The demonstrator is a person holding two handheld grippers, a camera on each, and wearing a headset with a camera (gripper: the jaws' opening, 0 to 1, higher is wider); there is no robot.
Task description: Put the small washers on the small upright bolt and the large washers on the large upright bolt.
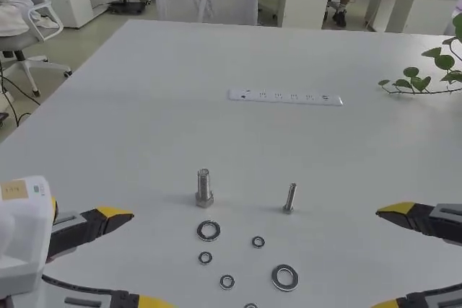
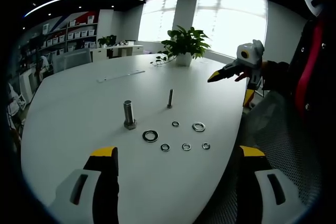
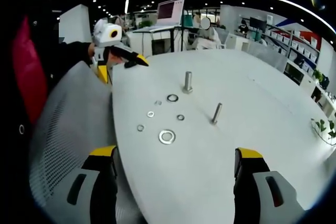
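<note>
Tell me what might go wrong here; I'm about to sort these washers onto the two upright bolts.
The slim silver upright bolt appears to stand loose on its head, so a brush from the open right gripper could topple it. The small silver ring washers lie flat on the smooth white table; the one nearest its edge might skid off when pinched.

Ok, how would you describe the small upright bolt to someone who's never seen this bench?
Find the white power strip lying flat on the white table. Nearer the person, two bolts stand upright, with loose washers in front. In the head view the small bolt is the right-hand one: thin and slender, unlike the thick large bolt with its wide hex head.
</note>
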